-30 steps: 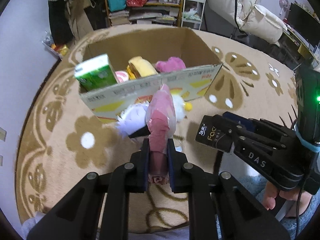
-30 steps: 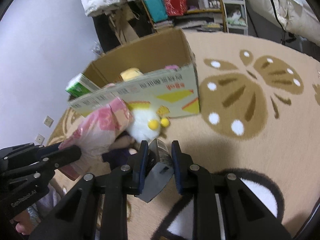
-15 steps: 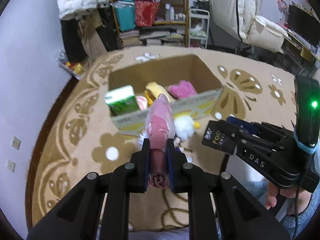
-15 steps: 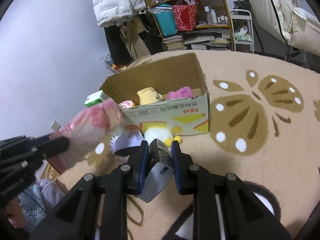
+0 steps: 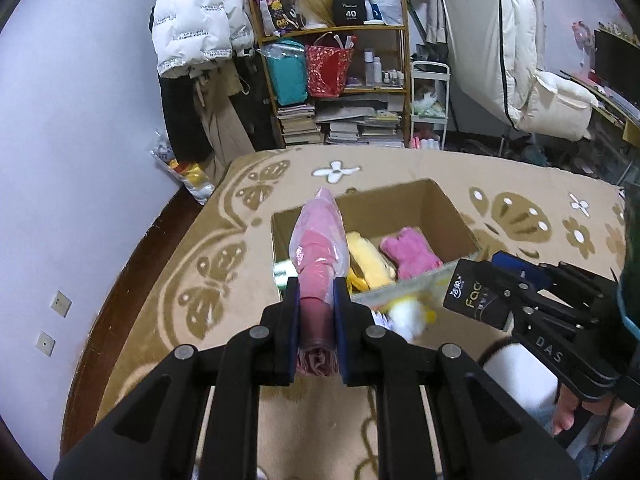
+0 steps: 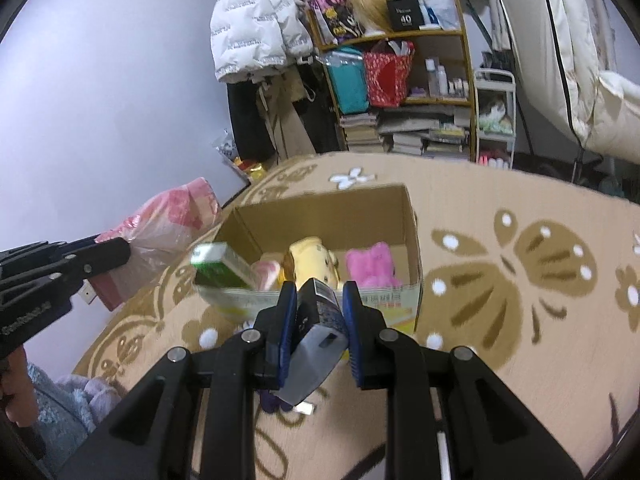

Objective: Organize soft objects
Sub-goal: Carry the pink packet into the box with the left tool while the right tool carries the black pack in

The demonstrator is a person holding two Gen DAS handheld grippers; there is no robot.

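Observation:
My left gripper (image 5: 316, 300) is shut on a pink packet in clear plastic (image 5: 320, 248), held high above the rug in front of the cardboard box (image 5: 452, 216). It also shows in the right wrist view (image 6: 168, 224). My right gripper (image 6: 320, 300) is shut on a dark tissue pack (image 6: 318, 320), seen beside the left in the left wrist view (image 5: 476, 300). The box (image 6: 408, 220) holds a yellow plush (image 6: 310, 258), a pink plush (image 6: 370, 264) and a green tissue pack (image 6: 218, 266).
A white and yellow plush (image 5: 408, 316) lies on the tan patterned rug (image 5: 224, 280) in front of the box. A cluttered shelf (image 5: 340, 80) and a white jacket (image 5: 196, 16) stand at the back wall. White bedding (image 5: 520, 60) hangs at the right.
Both grippers have risen well above the rug with their loads. The box and plush toys now sit lower and farther in both views.

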